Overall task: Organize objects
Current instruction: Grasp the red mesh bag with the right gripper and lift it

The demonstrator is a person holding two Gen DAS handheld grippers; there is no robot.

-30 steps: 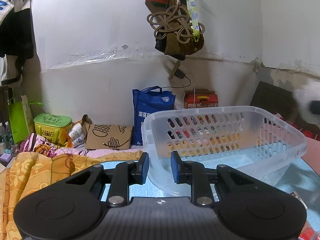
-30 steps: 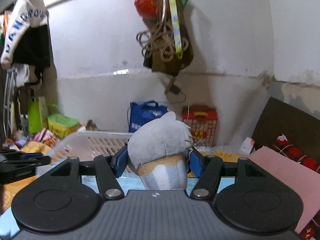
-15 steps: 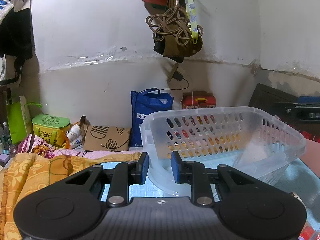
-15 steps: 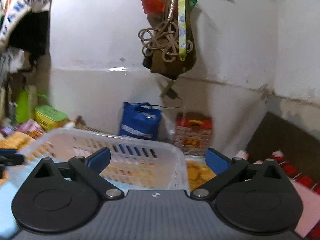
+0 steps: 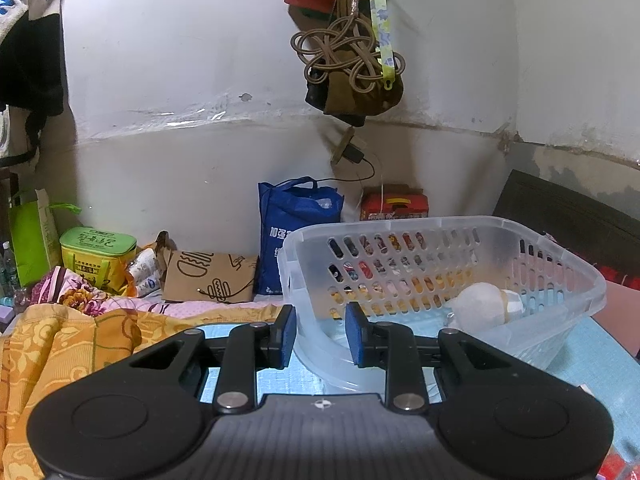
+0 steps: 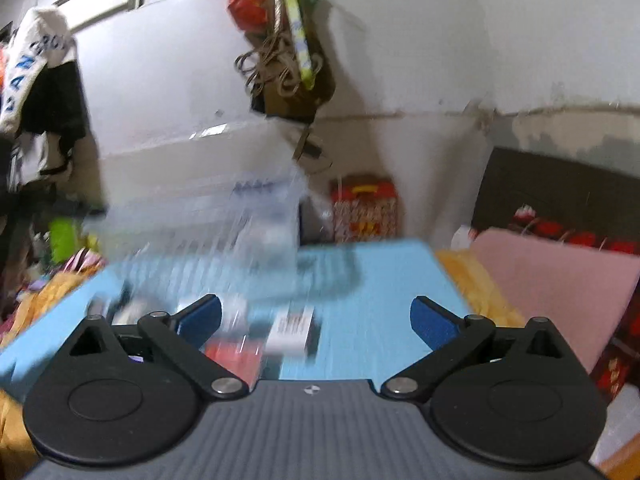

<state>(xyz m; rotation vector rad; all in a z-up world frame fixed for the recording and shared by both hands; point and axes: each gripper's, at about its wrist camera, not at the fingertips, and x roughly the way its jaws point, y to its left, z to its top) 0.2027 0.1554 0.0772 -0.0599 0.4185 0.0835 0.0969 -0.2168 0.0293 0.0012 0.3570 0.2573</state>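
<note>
A clear slotted plastic basket (image 5: 560, 264) stands tilted on the light blue tabletop (image 6: 380, 280). My left gripper (image 5: 320, 336) is shut on its near left corner, with the wall between the blue pads. A pale plush toy (image 5: 480, 308) lies inside the basket at the right. In the blurred right wrist view my right gripper (image 6: 316, 314) hangs low over the tabletop. Its jaws stand wide and are closing, with nothing between them. A white box (image 6: 290, 330) and a red box (image 6: 236, 356) lie just beyond it. The basket (image 6: 200, 232) is a blur to its left.
An orange patterned blanket (image 5: 60, 340) lies left of the table. A blue bag (image 5: 296, 232), a brown paper bag (image 5: 208, 280), a green tin (image 5: 98, 252) and a red box (image 5: 394, 206) line the wall. A pink mat (image 6: 552, 280) lies on the right.
My right gripper let go of the grey plush toy, which now lies in the basket. It opened wide and swung down and to the right of the basket. The left gripper kept still.
</note>
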